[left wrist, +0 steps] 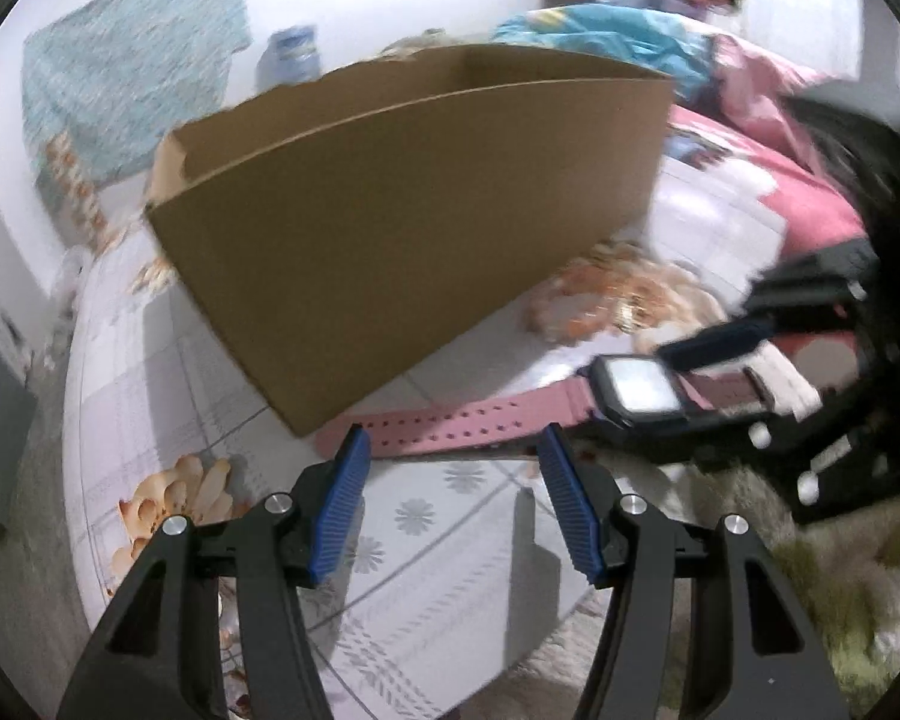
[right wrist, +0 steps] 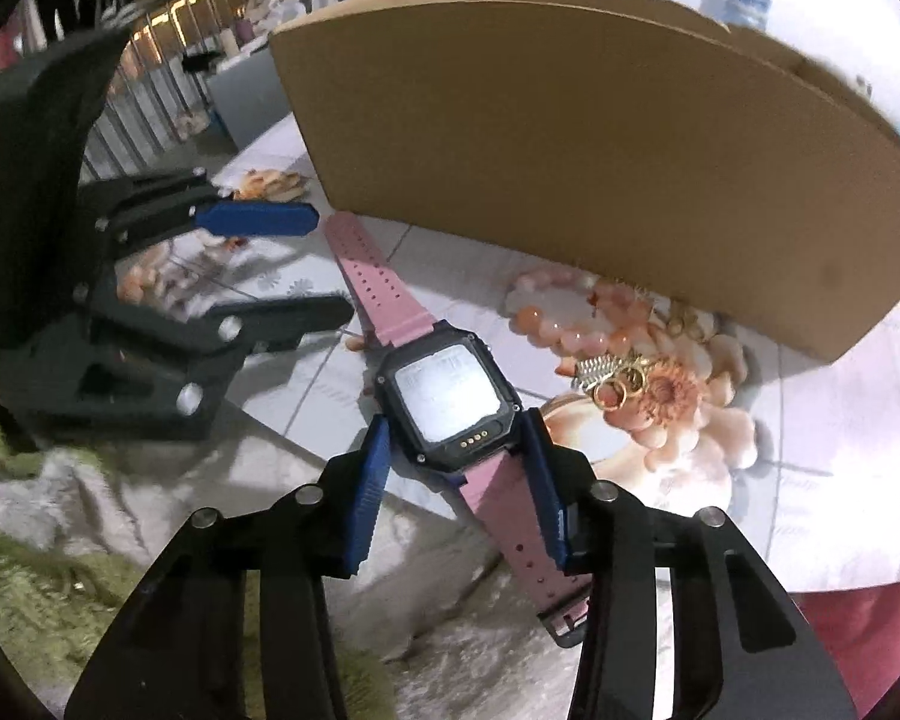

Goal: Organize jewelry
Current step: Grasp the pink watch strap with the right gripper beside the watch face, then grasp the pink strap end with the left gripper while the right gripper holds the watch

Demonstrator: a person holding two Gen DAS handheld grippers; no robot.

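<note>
Between the parted right claw [right wrist: 459, 426], watch [right wrist: 447, 399] strap runs toward box [right wrist: 570, 138]; left claw [left wrist: 450, 450] parted

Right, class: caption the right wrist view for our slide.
Right tongs straddle a pink-strapped watch beside a cardboard box, beaded bracelet nearby.

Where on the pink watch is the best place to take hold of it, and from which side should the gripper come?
Grip the watch at its black case, across the two long edges, coming from above. The case is rigid and blocky, while the pink strap lies flat on the bedsheet and would bend. The right gripper already has its fingers on either side of the case, so it probably only needs to close.
</note>
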